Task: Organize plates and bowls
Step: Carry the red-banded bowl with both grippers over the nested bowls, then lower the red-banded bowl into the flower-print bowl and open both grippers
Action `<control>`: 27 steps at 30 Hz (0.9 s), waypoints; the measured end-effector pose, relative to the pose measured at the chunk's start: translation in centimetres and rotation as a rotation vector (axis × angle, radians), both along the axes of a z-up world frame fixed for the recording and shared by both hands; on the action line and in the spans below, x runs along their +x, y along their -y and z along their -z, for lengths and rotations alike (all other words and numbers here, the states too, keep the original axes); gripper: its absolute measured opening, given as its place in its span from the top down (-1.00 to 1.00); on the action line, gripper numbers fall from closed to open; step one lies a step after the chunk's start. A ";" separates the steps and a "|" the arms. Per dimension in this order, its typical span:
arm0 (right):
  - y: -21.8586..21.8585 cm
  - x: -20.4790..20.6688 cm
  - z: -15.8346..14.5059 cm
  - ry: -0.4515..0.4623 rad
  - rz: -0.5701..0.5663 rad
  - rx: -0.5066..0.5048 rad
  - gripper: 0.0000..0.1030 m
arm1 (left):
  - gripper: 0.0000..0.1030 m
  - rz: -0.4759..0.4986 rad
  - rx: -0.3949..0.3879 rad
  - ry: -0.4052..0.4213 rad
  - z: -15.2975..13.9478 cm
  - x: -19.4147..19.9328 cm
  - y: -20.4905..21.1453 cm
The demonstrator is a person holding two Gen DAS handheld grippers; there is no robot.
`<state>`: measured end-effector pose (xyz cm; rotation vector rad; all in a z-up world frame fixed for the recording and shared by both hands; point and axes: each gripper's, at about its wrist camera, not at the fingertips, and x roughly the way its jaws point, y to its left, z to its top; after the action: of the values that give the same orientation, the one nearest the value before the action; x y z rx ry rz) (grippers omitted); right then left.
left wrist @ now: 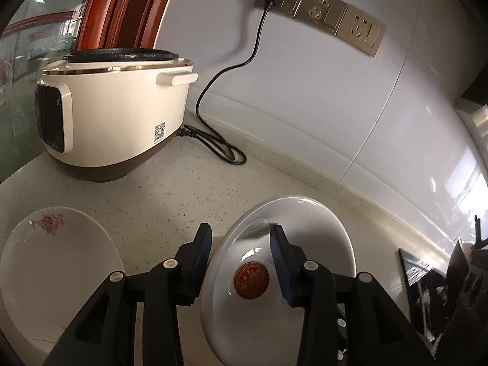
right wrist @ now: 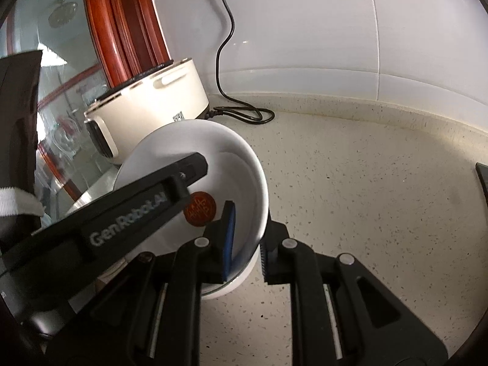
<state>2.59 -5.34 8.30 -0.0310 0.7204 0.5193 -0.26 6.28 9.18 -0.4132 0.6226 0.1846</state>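
A white bowl (left wrist: 305,228) with a red seal mark on its bottom stands tilted over the speckled counter. My left gripper (left wrist: 241,231) is open and straddles its near-left rim, one pad outside the wall and one inside, neither pressing. In the right wrist view the same bowl (right wrist: 198,146) has my right gripper (right wrist: 247,225) shut on its near rim, blue pad inside and the other finger outside. One of the left gripper's fingers (right wrist: 189,170) reaches into the bowl from the left. A white plate (left wrist: 55,262) with a pink flower lies flat at the left.
A cream rice cooker (left wrist: 113,116) stands at the back left, with its black cord (left wrist: 219,146) coiled by the wall and plugged into the outlets (left wrist: 317,9). A dark hob edge (right wrist: 482,177) lies to the right. A person's dark sleeve (right wrist: 18,152) is at the left.
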 end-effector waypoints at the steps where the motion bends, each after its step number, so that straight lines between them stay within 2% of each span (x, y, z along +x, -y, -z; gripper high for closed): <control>1: -0.1 -0.1 0.0 0.010 0.000 -0.012 0.65 | 0.19 0.000 0.001 -0.012 0.2 0.1 0.0; 12: -1.6 -1.3 0.5 0.090 -0.022 -0.120 0.40 | 0.17 -0.015 0.077 -0.040 0.5 0.4 0.3; 22: -1.8 -1.6 0.6 0.106 -0.026 -0.135 0.36 | 0.16 -0.044 0.146 -0.043 0.6 0.3 0.4; 27: -1.8 -1.6 0.6 0.105 -0.027 -0.135 0.33 | 0.16 -0.046 0.142 -0.046 0.8 0.2 0.1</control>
<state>0.96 -3.55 7.73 -0.1927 0.6522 0.4908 -0.02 6.16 8.42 -0.2873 0.6416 0.2806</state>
